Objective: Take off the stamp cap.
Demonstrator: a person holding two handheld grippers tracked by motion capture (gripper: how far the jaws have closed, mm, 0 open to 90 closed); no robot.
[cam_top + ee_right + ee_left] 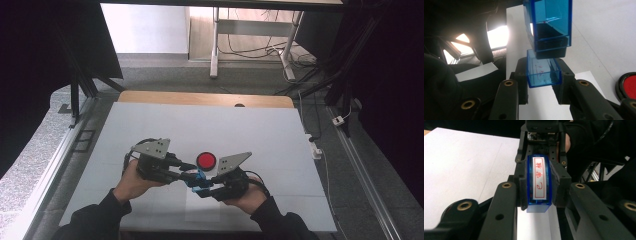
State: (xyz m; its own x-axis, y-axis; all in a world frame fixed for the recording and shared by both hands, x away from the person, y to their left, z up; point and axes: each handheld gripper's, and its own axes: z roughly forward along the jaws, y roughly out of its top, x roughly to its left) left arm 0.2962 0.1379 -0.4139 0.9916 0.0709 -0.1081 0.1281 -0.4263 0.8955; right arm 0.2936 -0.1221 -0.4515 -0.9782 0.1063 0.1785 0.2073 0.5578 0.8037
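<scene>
Holding the blue stamp (539,183) in your left gripper (186,173) and its clear blue cap (543,73) in your right gripper (204,191), both pinching tight above the table's (150,125) near edge, you've bared its face beside the red ink pad (206,160).

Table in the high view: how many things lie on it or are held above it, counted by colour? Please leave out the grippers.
Blue: 2 (stamp, cap)
Red: 1 (round pad)
White: 1 (paper sheet)
Total: 4
</scene>
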